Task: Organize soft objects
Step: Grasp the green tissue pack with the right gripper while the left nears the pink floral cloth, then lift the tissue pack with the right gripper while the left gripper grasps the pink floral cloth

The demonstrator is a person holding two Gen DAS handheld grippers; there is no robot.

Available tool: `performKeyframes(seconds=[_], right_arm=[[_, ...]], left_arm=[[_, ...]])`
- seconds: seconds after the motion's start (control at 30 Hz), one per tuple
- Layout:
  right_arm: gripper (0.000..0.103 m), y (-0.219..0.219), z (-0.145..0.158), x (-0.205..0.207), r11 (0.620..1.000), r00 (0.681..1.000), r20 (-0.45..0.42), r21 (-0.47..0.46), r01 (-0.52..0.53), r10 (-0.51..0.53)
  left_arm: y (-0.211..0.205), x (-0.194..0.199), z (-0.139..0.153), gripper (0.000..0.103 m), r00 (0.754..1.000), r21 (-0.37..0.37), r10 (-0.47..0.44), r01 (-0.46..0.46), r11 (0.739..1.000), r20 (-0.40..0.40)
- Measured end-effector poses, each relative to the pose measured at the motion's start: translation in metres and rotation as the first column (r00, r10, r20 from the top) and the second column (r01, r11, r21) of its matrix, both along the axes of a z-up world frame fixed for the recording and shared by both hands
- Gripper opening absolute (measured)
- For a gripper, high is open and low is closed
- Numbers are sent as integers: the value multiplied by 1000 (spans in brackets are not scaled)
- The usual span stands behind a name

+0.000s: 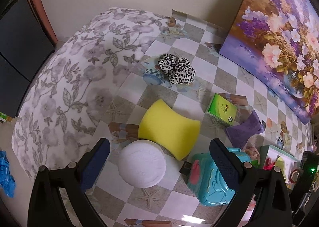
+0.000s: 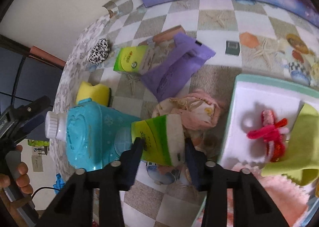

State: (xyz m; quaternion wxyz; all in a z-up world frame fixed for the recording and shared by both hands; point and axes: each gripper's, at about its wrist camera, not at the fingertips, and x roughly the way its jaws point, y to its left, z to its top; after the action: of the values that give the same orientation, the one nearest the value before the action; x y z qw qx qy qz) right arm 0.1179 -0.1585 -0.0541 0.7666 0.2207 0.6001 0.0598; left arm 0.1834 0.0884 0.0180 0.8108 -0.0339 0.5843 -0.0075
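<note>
My right gripper [image 2: 163,144] is shut on a green tissue pack [image 2: 159,137], its pads pressing both sides just above a crumpled pink cloth [image 2: 199,111]. To its right, a white tray [image 2: 259,81] holds red and pink pipe cleaners [image 2: 269,131] and a lime cloth [image 2: 299,147]. My left gripper [image 1: 159,143] stands open with nothing between its fingers, above a white round puff [image 1: 142,165] and a yellow sponge [image 1: 169,125]. Farther off lie a spotted scrunchie [image 1: 176,68], a second green pack [image 1: 222,109] and a purple cloth [image 1: 244,129].
A teal plastic bottle [image 2: 89,133] with a white cap lies between the two grippers. A flower painting [image 1: 279,37] leans along the table's far side. A floral cloth [image 1: 69,77] covers the left end. A person's hand [image 2: 22,177] holds the left gripper's handle.
</note>
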Motion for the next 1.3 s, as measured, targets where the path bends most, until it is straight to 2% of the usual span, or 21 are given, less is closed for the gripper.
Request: performKeyframes(seconds=[0.27,0.47,0.73,0.9,1.1,1.3], right_arm=[[32,-18,10,-4,1000,999,24,17,21,-21],[30,-24,15,-8,999,999,39,19,31,-31],[27,-26,23,-16,999,997,55,29,45,-46],[25,-37,40,-29,997,993,92,46,64,-68],[25,-70,59,-44,989,981,126,38,141,-145],[25,-117,84,-64,969,951,185,34,244,-246]], left_arm=[[0,-4,6,100,1000,10,3,-3,1000,9],[-9,-11,16,100,1000,4,-6,5,1000,27],[-47,-33,24,100,999,-63,-17,19,998,36],[-69,-45,25,100,999,-60,-10,13,998,53],[-90,-54,26,100,997,-63,-18,22,998,72],[-134,-57,17,98,989,-39,-122,125,991,78]])
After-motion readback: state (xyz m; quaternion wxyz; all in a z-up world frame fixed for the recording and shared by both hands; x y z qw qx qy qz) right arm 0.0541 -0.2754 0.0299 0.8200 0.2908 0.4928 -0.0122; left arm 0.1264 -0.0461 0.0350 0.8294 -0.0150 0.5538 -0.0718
